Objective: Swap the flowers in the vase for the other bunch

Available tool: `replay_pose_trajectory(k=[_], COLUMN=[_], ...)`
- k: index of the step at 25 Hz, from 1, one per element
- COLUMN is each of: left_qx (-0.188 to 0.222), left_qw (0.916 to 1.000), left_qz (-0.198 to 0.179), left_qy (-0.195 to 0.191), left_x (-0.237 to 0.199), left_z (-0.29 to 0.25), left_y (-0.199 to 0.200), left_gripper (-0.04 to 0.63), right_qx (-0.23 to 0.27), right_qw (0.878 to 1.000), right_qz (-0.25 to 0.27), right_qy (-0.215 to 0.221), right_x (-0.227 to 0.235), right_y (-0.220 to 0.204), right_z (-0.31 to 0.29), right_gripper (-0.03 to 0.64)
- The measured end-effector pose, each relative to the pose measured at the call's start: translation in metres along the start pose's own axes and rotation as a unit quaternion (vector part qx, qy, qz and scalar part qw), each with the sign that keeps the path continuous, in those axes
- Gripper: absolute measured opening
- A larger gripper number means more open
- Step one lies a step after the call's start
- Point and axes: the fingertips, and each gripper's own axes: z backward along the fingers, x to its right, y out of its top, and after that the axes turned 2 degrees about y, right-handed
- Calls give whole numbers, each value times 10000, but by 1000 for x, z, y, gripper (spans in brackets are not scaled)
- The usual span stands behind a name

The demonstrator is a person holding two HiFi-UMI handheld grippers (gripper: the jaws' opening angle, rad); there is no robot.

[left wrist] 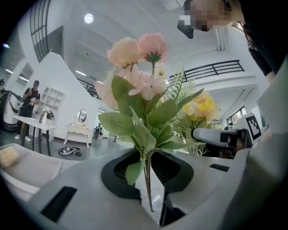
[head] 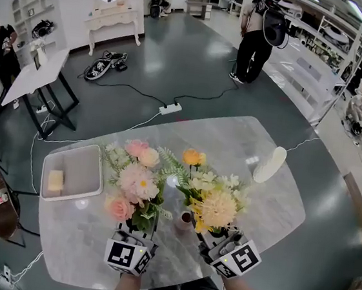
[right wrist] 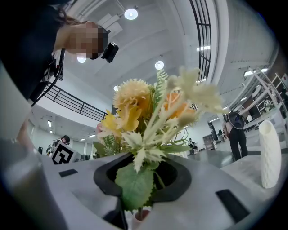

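Hanging upright over the near edge of the table [head: 271,210], the yellow bunch [head: 216,207] is pinched by its stems in the right gripper [head: 214,240]. Its stem ends sit right at the mouth of the small vase [head: 184,221], which stands between the two grippers; whether they are already inside I cannot tell. The left gripper [head: 135,233] is nipped almost together on the thin stems of the pink bunch [head: 134,181], held upright just left of the vase and clear of it. The right hand's bunch therefore looks the nearer, needing only a straight drop.
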Motion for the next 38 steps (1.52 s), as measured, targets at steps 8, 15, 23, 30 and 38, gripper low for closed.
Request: replay_pose_trajectory(k=[8,15,23,30,38], left_qx=[-37,-102,-82,-62,-101], left_qw=[10000,9999,9997,9991,9976], left_qz=[14,-67,-47,-32,-22], left_qy=[29,76,233,412,678], left_x=[8,12,9,-9,-30], left_z=[-5,-4,0,20,39], left_y=[0,-2,4,-4,0], left_gripper=[80,80,80,80,80], right_qx=[-328,-423,-547,-543,-511], right_qw=[9994,9991,9985,9985,9987], right_qz=[128,89,27,58,19], right_qy=[-28,31,49,13,-83], right_x=[0,2,7,4,8], right_y=[-21,-28,-34,-43,-38], right_z=[-3,-2,2,2,-2], right_gripper=[118,118,118,118,118])
